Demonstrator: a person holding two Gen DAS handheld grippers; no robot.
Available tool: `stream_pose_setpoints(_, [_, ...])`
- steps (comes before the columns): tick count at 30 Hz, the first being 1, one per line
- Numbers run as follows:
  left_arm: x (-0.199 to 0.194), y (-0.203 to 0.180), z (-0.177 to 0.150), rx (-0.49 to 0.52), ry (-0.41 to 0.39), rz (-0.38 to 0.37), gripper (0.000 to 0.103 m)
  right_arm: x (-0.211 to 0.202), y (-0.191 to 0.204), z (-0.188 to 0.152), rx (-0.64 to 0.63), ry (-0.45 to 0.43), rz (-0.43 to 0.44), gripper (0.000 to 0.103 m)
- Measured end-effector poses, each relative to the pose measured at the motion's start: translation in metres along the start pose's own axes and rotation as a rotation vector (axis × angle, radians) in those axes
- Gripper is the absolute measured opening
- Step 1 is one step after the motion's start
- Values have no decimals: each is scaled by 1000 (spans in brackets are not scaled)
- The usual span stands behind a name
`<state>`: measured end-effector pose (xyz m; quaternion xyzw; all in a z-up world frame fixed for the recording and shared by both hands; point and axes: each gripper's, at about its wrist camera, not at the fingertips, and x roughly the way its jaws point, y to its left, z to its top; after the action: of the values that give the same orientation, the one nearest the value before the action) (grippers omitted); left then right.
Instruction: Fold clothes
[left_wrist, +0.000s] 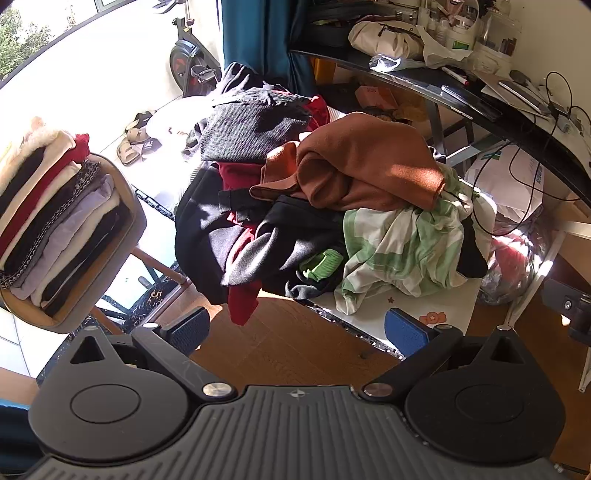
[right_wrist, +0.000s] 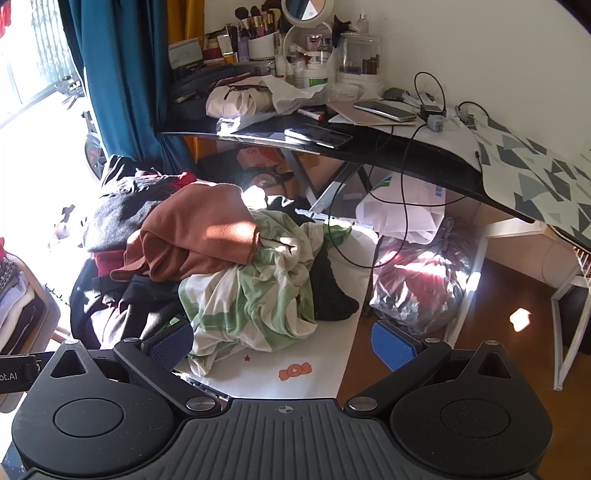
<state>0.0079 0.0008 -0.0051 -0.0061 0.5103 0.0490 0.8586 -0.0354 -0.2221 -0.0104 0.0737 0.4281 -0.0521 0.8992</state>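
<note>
A heap of unfolded clothes lies on a white mat. On top of it sit a rust-brown garment, a green-and-white patterned one, black pieces and a dark red one. A stack of folded clothes rests on a chair seat at the left. My left gripper hangs open in front of the heap, above the wood floor, holding nothing. My right gripper is open too, its left pad close to the green-and-white garment's edge.
A dark desk crowded with cosmetics, phones and cables overhangs the heap at the back right. Plastic bags sit under it. A teal curtain, an exercise bike and sandals are at the back left. The chair stands at the left.
</note>
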Motion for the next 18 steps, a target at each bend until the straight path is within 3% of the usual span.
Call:
stream_pose_setpoints(8, [21,20,12,-51,36,-51,103,13,28,11,-72,10,-19,102])
stream_pose_setpoints(18, [57,50,60,-20,55,-116,103,36,72,36,-71,20,-82,102])
